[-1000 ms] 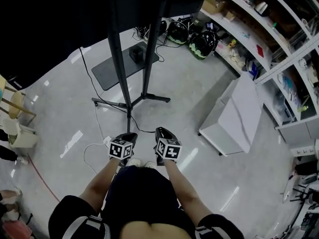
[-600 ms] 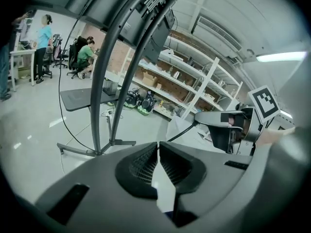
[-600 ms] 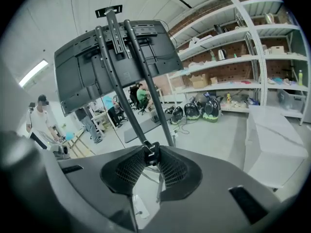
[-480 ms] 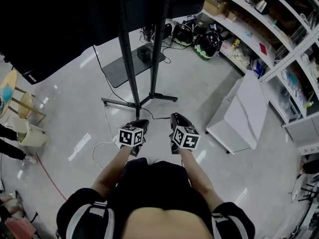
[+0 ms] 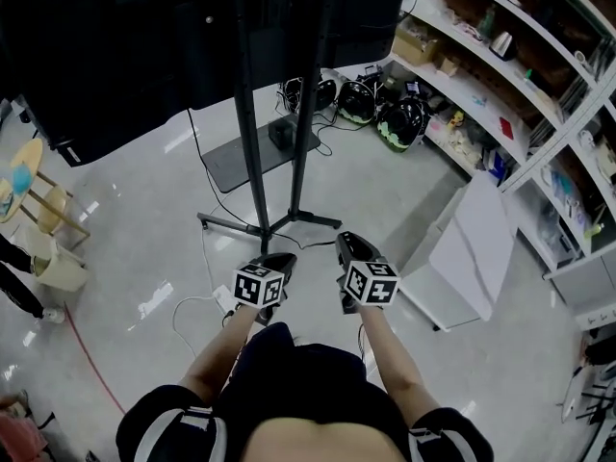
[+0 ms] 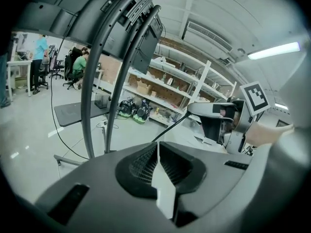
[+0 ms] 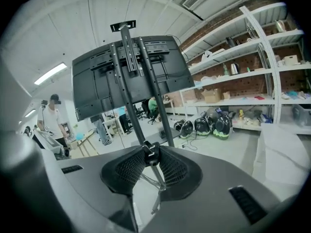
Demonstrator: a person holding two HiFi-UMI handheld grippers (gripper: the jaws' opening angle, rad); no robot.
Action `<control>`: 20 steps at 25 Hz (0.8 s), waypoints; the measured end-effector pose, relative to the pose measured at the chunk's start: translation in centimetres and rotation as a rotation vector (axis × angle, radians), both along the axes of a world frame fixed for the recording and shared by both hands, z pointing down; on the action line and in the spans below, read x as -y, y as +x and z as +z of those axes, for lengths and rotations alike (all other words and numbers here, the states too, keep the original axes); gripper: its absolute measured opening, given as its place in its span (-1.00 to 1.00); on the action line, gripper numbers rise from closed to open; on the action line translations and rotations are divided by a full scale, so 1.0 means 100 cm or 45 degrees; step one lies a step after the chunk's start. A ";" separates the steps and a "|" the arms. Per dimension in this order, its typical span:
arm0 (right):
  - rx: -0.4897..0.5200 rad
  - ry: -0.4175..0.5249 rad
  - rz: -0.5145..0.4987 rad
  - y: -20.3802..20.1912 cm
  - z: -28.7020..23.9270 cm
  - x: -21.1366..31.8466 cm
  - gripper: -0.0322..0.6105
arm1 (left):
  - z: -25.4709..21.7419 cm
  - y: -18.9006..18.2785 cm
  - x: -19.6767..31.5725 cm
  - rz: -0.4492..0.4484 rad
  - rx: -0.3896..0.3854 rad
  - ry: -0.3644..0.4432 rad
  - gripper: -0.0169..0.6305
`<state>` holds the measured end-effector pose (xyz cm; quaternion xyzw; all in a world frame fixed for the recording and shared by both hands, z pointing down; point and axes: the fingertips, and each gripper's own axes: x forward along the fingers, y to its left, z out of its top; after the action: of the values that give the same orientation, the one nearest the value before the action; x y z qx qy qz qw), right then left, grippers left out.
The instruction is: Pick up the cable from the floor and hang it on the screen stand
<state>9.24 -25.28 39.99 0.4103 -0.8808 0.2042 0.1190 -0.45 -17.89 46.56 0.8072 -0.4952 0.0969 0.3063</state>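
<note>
At the centre of the head view, a person stands on a pale grey floor (image 5: pixel 144 248) facing the black screen stand (image 5: pixel 252 142), whose twin poles rise to a dark screen (image 5: pixel 125 46) filling the upper left of the frame. Both forearms reach forward, each holding one tool.

The left hand-held gripper (image 6: pixel 158 148) has its jaws pressed together on a thin black cable (image 6: pixel 171 127). In the left gripper view, the cable leaves the jaw tips and runs up and to the right, off the floor, to the underside of the other tool. The right hand-held gripper (image 7: pixel 148 155) is clamped on a dark, knotted or plug-like part of the same cable. Thin strands hang below its pads, in line with the stand's poles in the right gripper view. The cable is strung between the two tools in front of the stand and is not hung on it.

A white cord (image 5: pixel 188 306) lies looped on the floor at lower left of the head view. A white cabinet (image 5: pixel 472 248) sits at right, below long shelves (image 5: pixel 500 75) crowded with small goods. Dark helmets with green trim (image 5: pixel 402 121) rest on the floor at their foot. People (image 6: pixel 77 64) sit at desks at the far left of the left gripper view.
</note>
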 end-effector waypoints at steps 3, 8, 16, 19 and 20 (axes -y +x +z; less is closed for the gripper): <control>-0.020 0.042 -0.052 -0.002 -0.012 0.003 -0.58 | -0.013 0.009 -0.006 0.020 -0.027 -0.002 -0.88; -0.001 0.105 -0.131 -0.018 -0.043 0.015 -0.58 | -0.035 0.002 -0.005 0.013 -0.047 0.024 -0.88; 0.070 0.168 -0.247 -0.056 -0.092 0.038 -0.58 | -0.066 -0.027 0.024 -0.051 -0.037 0.068 -0.89; 0.095 0.185 -0.267 -0.071 -0.105 0.053 -0.58 | -0.080 -0.036 0.039 -0.048 -0.031 0.087 -0.89; 0.109 0.185 -0.273 -0.076 -0.109 0.057 -0.58 | -0.084 -0.040 0.044 -0.044 -0.026 0.091 -0.89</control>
<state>1.64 -31.00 29.05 0.3125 -0.9362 0.1433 0.0725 -4.43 -22.27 38.19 0.8098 -0.5092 0.0656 0.2839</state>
